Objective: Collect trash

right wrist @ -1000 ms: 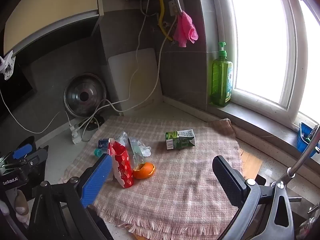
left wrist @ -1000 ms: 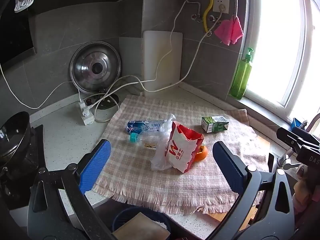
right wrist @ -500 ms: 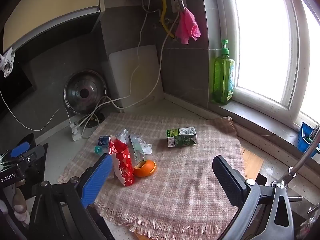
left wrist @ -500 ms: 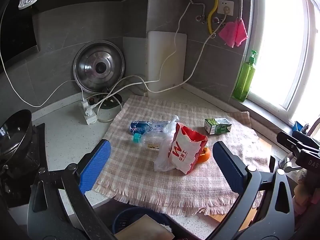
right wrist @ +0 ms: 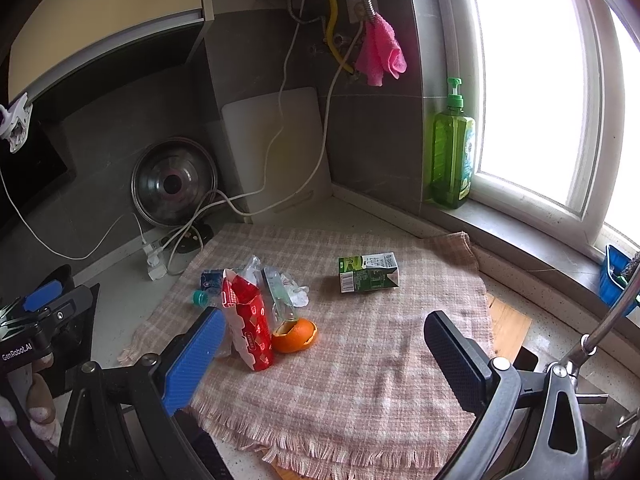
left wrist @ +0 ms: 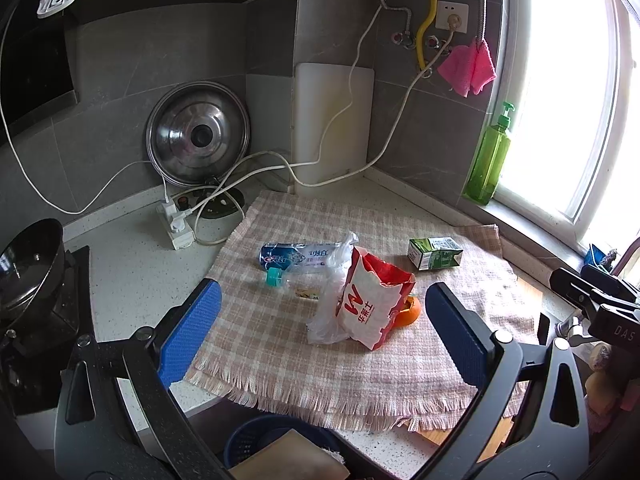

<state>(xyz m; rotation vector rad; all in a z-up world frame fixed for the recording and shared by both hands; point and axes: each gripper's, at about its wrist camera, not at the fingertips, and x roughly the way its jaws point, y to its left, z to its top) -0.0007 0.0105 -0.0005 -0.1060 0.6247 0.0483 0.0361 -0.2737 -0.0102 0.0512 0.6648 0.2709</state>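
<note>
2 grippers, left gripper (left wrist: 320, 332) and right gripper (right wrist: 324, 356), hover spread and empty; trash sits mid-cloth (left wrist: 400, 376). Snatching the upright red bag (left wrist: 370, 306) (flimsy) could topple it, rolling the orange peel (right wrist: 295, 335) off.

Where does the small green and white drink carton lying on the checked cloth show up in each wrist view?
Left wrist: the green and white drink carton lies right of centre, beyond the red and white paper snack bag.
Right wrist: the carton lies just above centre, right of the bag.
Shared landmark: the green pump bottle on the windowsill, up and right of the carton in both.
</note>
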